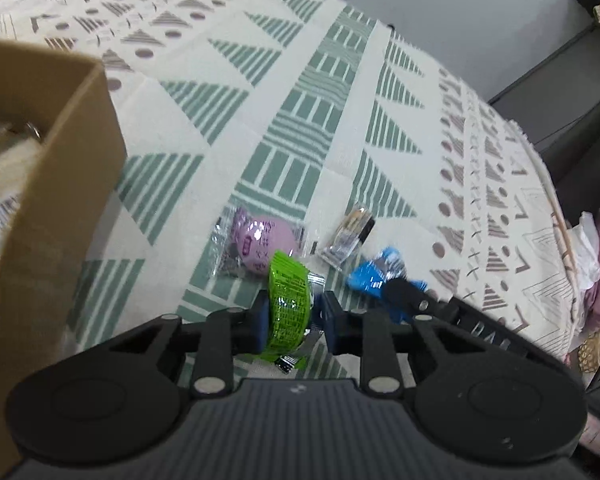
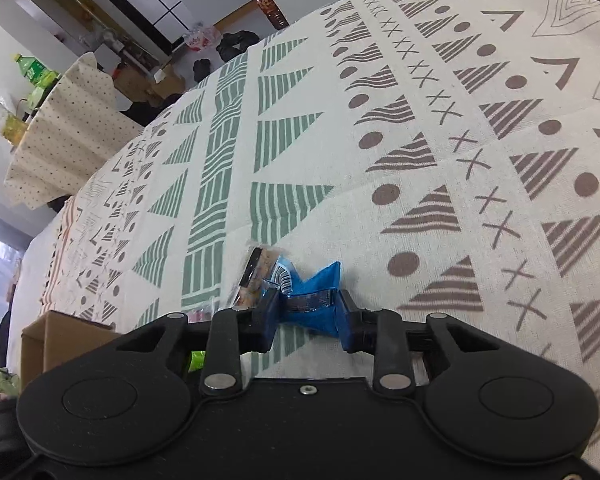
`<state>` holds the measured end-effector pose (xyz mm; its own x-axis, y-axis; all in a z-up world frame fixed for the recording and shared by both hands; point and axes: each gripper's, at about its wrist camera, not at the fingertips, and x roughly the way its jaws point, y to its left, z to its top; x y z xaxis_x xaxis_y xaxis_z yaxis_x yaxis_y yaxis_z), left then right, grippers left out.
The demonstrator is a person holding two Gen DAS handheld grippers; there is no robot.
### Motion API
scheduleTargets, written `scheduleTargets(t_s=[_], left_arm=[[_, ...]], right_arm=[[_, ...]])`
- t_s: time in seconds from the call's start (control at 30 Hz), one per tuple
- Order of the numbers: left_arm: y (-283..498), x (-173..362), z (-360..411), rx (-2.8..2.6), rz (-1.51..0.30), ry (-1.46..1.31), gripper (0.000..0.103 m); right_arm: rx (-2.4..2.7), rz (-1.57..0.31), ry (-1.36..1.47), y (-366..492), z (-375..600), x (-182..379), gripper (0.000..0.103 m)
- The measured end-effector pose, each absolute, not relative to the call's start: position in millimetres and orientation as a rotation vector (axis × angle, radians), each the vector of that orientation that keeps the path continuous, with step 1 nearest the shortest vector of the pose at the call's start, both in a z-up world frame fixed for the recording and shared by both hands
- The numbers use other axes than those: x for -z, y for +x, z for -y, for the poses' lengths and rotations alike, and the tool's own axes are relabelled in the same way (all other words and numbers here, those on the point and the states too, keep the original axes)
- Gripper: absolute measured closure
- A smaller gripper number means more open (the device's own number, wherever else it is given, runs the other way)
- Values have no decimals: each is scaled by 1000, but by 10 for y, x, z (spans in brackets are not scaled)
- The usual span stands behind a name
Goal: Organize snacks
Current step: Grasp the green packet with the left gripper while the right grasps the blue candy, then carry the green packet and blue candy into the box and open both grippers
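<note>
My left gripper point(image 1: 292, 316) is shut on a green snack packet point(image 1: 288, 304), held just above the patterned cloth. A pink snack packet point(image 1: 260, 246) and a clear packet with a dark snack point(image 1: 348, 236) lie on the cloth just beyond it. My right gripper point(image 2: 308, 312) is shut on a blue snack packet point(image 2: 312, 296), squeezing its middle; the blue packet point(image 1: 374, 276) and the right gripper's finger point(image 1: 404, 294) also show in the left wrist view. The clear packet point(image 2: 256, 276) lies just left of the blue one. A cardboard box point(image 1: 52, 184) with several wrapped snacks inside stands at the left.
The patterned tablecloth point(image 2: 420, 128) covers the whole table. The cardboard box point(image 2: 60, 340) shows at the lower left of the right wrist view. A second small table with bottles point(image 2: 56, 120) stands far off. Dark furniture point(image 1: 572, 128) lies past the table's right edge.
</note>
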<state>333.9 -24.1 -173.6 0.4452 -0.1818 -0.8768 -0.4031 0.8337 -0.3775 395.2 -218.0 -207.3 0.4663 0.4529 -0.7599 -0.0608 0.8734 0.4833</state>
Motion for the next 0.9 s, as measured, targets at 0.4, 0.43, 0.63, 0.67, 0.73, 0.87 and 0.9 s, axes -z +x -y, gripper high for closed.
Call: scheduleTargets(t_s=[0.4,0.43,0.63,0.67,0.73,0.87,0.9], left_arm=[[2979,1175,117,-147,-985,-573,77],[2940,1143,84,-152,-980,-573,77],[2636,925,-156,-186,-924,-571,77],[2585,891,-200,-190,-914,-576,77],[2488,809,-269,-193,-890,-579,77],[2326,649,-404,-210,-846,-593,77],[2286,619,-440,-215,-837,-599,77]], right_arm=[[-341,-990,448,3610,2131,1728,75],[-346,-985,449,3582,2110,1694,75],[-384,-948,459,3383,1954,1483,75],[-391,-941,459,3351,1922,1450,75],[-407,-929,459,3280,1858,1386,75],[-434,-917,461,3137,1713,1278,75],[-440,-914,459,3101,1678,1249,75]])
